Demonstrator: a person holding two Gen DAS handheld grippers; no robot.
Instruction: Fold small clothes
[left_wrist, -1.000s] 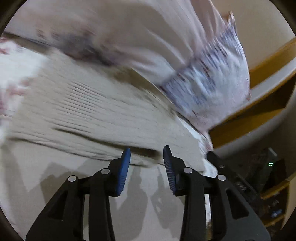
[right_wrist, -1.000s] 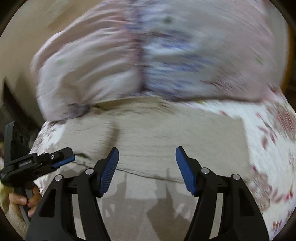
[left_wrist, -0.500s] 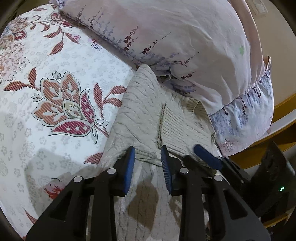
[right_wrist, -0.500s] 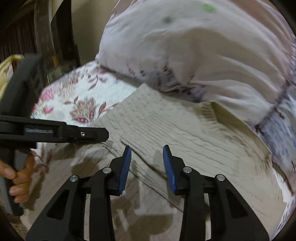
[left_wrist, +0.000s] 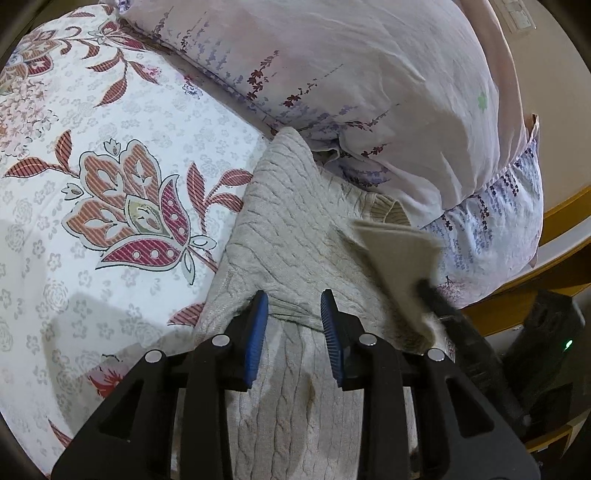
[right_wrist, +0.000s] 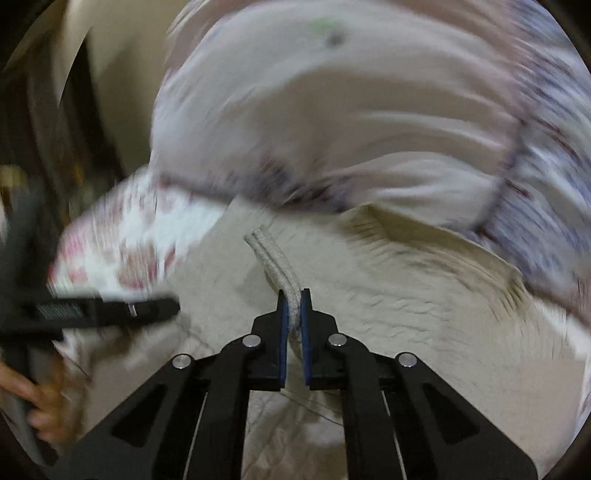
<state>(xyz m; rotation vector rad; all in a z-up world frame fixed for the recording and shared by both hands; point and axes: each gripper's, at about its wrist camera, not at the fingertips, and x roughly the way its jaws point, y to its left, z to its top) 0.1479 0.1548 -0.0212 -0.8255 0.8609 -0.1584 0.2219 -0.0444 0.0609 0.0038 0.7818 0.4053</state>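
A beige cable-knit sweater (left_wrist: 288, 221) lies on the bed, its top end against a pillow. My left gripper (left_wrist: 293, 317) hovers low over it, jaws partly apart, straddling the edge of a folded layer; the pads do not visibly press it. In the blurred right wrist view my right gripper (right_wrist: 293, 314) is shut on a ribbed edge of the sweater (right_wrist: 406, 314), which sticks out past the blue pads. In the left wrist view the right gripper (left_wrist: 424, 286) holds a raised beige flap (left_wrist: 399, 258) at the sweater's right side.
A floral bedsheet (left_wrist: 110, 184) covers the bed to the left. A large pale pillow (left_wrist: 369, 92) fills the back. A wooden bed frame (left_wrist: 565, 206) and a dark device with a green light (left_wrist: 569, 345) stand at the right. A hand (right_wrist: 33, 398) holds the left gripper (right_wrist: 110, 310).
My right gripper has closed onto the sweater's ribbed edge and lifted a flap of it. My left gripper came down to the sweater, then held still.
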